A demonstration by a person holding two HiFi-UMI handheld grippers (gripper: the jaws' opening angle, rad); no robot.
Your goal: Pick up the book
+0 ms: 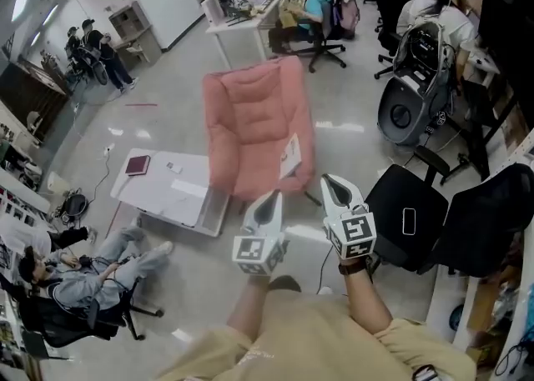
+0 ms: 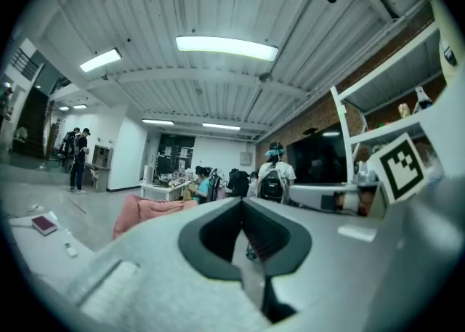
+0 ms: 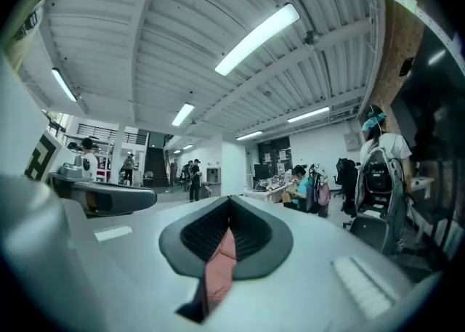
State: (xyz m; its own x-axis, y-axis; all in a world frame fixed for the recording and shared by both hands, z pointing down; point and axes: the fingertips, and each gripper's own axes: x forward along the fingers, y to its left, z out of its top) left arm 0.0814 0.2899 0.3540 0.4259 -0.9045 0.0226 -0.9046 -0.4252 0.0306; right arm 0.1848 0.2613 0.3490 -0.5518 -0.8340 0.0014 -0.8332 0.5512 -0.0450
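The book (image 1: pixel 138 164), a dark red one, lies flat near the far left corner of the low white surface (image 1: pixel 152 198), which stands on the floor ahead and well to the left of the person. Both grippers are held level, side by side, in front of the chest and well apart from it. The left gripper (image 1: pixel 274 198) has its fingers pressed together with nothing between them, and the right gripper (image 1: pixel 328 181) is closed and empty too. Both aim at the pink lounge chair (image 1: pixel 259 125) rather than at the surface. In the left gripper view the book (image 2: pixel 44 224) sits low and far to the left of the closed fingers. The right gripper view does not show it at all. The left gripper is therefore the nearer of the 2, and the reach probably goes forward, down and left across the near edge of the surface. The book looks almost square from here, so its long axis cannot be told
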